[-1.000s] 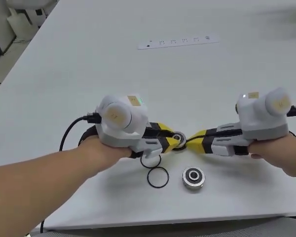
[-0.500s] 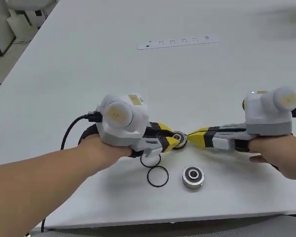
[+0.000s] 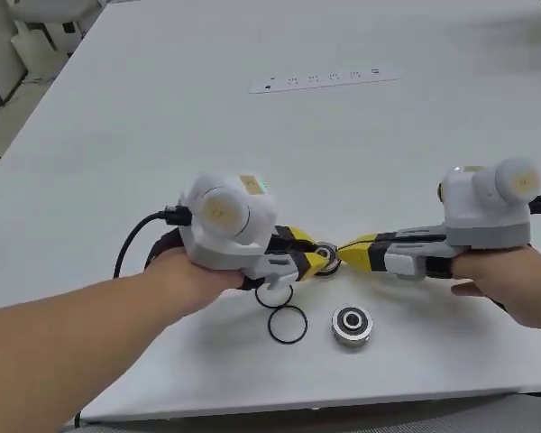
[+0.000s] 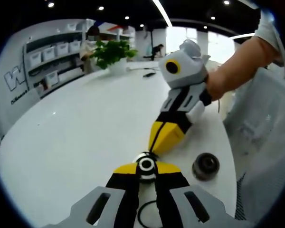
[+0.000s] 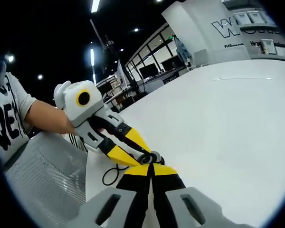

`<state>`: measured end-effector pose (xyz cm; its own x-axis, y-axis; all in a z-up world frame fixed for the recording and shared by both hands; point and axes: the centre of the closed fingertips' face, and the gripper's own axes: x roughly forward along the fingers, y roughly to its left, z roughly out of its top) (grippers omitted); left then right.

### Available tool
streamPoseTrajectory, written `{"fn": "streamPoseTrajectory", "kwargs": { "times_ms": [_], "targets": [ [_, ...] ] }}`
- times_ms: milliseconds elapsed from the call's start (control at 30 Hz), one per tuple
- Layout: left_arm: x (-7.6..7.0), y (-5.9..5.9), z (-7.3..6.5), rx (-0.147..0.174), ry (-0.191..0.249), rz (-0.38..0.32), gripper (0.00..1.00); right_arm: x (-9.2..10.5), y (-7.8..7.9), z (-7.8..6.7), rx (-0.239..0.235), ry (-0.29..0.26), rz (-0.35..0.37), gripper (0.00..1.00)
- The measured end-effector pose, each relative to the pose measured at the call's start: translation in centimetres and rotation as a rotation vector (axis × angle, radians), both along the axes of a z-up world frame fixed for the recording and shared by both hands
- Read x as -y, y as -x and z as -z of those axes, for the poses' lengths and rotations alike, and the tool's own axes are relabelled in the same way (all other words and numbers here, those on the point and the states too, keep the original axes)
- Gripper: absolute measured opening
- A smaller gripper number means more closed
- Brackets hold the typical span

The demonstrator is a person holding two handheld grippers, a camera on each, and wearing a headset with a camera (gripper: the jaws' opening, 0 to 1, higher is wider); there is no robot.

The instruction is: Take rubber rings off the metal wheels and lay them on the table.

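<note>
While the left gripper [image 3: 316, 261] sits where it was a second ago, jaws clamped on the metal wheel [image 3: 325, 257] near the table's [image 3: 162, 135] front edge, the right gripper [image 3: 343, 252] has backed off slightly toward 3 o'clock. Its jaws are closed together with the tips at the wheel rim; can't tell if they pinch rubber. Two loose rubber rings [image 3: 287, 324] lie at 7 o'clock of the held wheel, the upper one partly hidden under the left gripper. The second wheel [image 3: 353, 323] is at 5 o'clock and the power strip [image 3: 325, 78] far out at 12. Held wheel: silver, pale hub, dark band round it.
</note>
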<state>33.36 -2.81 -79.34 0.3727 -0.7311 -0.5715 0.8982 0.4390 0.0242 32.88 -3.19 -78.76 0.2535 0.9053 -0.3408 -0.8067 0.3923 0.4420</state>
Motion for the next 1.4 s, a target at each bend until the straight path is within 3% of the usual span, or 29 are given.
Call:
{"fn": "streamPoseTrajectory", "kwargs": {
  "times_ms": [533, 933, 1033, 1067, 1133, 1400],
  "targets": [
    [0.1, 0.0, 0.0, 0.005, -0.001, 0.008, 0.11, -0.8, 0.5, -0.6, 0.009, -0.036, -0.019, 0.0],
    [0.1, 0.1, -0.1, 0.004, 0.006, 0.011, 0.11, -0.7, 0.6, -0.9, -0.01, -0.06, -0.011, 0.0],
    [0.1, 0.1, -0.1, 0.006, 0.006, 0.011, 0.12, -0.9, 0.7, -1.2, -0.011, -0.077, -0.021, 0.0],
    [0.1, 0.1, -0.1, 0.006, 0.007, 0.011, 0.12, -1.3, 1.1, -1.7, -0.014, -0.104, -0.047, 0.0],
    [0.1, 0.1, -0.1, 0.007, 0.009, 0.009, 0.12, -1.5, 1.3, -1.7, 0.007, -0.084, -0.055, 0.0],
    [0.1, 0.1, -0.1, 0.008, 0.018, 0.002, 0.12, -0.1, 0.2, -1.0, -0.013, -0.066, 0.017, 0.0]
  ]
}}
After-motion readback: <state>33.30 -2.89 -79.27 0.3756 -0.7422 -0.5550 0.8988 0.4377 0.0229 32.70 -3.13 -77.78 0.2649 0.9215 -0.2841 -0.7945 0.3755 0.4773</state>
